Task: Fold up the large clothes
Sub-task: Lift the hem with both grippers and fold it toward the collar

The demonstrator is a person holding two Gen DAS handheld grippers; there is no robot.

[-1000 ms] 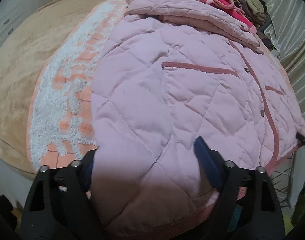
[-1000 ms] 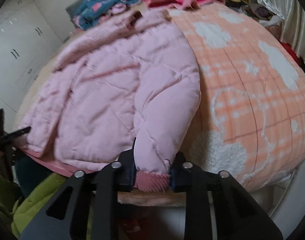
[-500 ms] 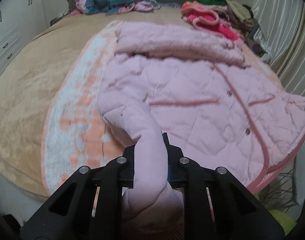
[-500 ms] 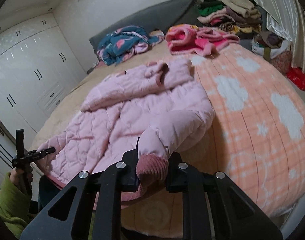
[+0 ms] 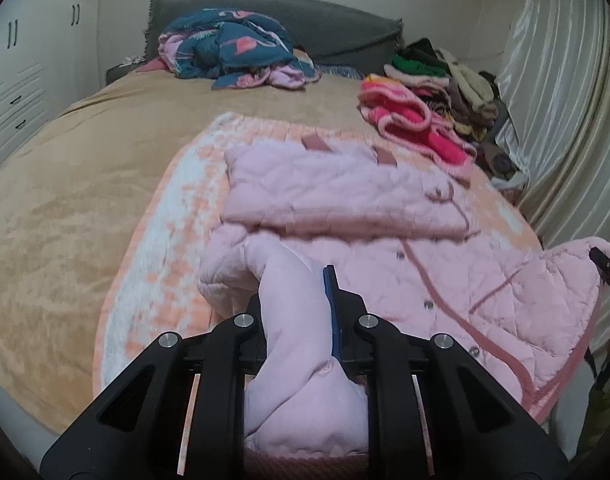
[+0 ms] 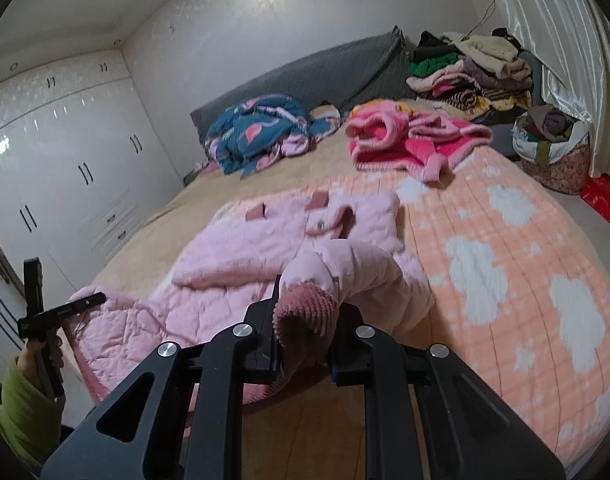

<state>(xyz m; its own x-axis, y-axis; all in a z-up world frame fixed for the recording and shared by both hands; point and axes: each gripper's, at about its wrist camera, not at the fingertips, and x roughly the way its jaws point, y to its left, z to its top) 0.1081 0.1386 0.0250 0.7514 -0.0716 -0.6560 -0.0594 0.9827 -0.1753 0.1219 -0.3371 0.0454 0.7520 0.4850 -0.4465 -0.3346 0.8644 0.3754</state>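
A pink quilted jacket point(image 5: 485, 292) lies front up on an orange-and-white blanket point(image 5: 153, 280), its upper part folded across it. My left gripper point(image 5: 297, 296) is shut on a bunched fold of the jacket's near edge and holds it above the bed. My right gripper point(image 6: 307, 300) is shut on a ribbed dark-pink cuff point(image 6: 305, 316) of the jacket point(image 6: 233, 264), also lifted. In the right wrist view, the left gripper point(image 6: 85, 302) shows at the far left, held by a hand in a green sleeve. The right gripper's tip point(image 5: 605, 264) shows at the jacket's right corner.
A tan bed cover point(image 5: 65, 220) lies under the blanket. Blue patterned bedding point(image 5: 229, 48), a bright pink fleece garment point(image 5: 409, 120) and a pile of folded clothes point(image 5: 445, 76) sit by the headboard. Curtains point(image 5: 565, 120), a clothes basket point(image 6: 553, 148) and white wardrobes point(image 6: 65, 160) flank the bed.
The left jaws closed on the jacket's near edge. Both grippers rose with the fabric, and both views tilted up toward the headboard.
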